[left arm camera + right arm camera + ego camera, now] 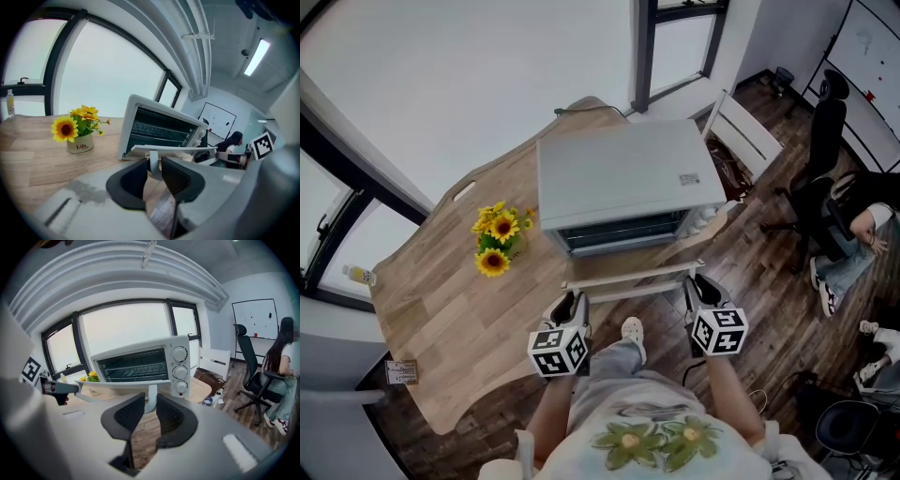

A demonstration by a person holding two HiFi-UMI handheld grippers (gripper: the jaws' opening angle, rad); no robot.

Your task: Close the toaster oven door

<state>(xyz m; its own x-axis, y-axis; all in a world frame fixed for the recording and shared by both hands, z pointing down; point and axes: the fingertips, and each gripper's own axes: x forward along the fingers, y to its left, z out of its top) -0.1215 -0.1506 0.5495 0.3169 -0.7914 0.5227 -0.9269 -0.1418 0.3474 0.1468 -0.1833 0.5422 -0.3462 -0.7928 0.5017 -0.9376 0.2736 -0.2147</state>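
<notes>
A white toaster oven [628,178] stands on the wooden table [441,309] with its door [630,273] folded down flat toward me. The door's white handle bar [633,291] runs along its front edge. My left gripper [572,302] is shut on the handle's left post [153,161], which sits between the dark pads [176,176]. My right gripper [701,286] is shut on the right post [150,397] below the control knobs [179,371]. The oven's rack [133,369] shows inside the open cavity.
A pot of sunflowers [499,239] stands left of the oven. A small bottle [358,275] sits on the window sill. At the right are a white chair [745,131], a black office chair [825,169] and a seated person [862,234].
</notes>
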